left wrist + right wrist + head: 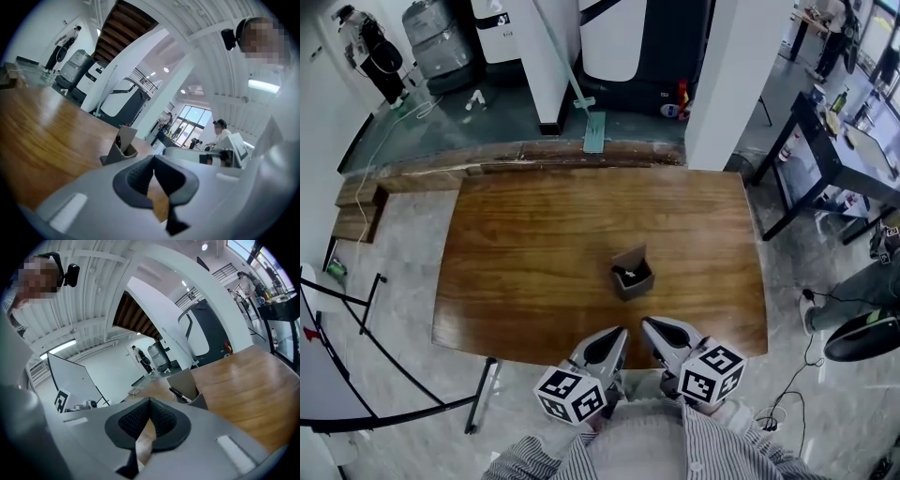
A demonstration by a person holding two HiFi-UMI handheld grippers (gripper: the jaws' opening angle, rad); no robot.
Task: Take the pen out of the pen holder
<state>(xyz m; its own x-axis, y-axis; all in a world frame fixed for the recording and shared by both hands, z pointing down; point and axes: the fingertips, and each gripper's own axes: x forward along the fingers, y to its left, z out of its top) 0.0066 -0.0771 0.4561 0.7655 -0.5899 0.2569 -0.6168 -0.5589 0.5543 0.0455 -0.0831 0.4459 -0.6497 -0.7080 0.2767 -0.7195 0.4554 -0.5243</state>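
Grippers first: left gripper (622,332) and right gripper (649,323) are both sitting at the near edge of the table (525,234), side by side, each with its jaws pressed together and nothing between them. The left gripper view (153,159) and the right gripper view (150,401) are both showing the pads touching.

The holder (632,274) is standing upright on the wood, roughly 12 o'clock from the left gripper and 11 o'clock from the right one, near but apart from both. The pen (180,395) is leaning inside it, a dark stick with a light end, poking up against the tall back wall. From the left side it's showing as a dark sliver (118,140) in the holder (123,147).

Only wood grain is lying between the tips and the holder.

Around the table: a mop (591,122) is leaning at 12 o'clock past the far edge, a white pillar (727,75) is rising at 1, a black table (825,159) with clutter is at 2, a person (370,47) is standing way off at 10, and a black stand (384,375) is sprawling at 8.
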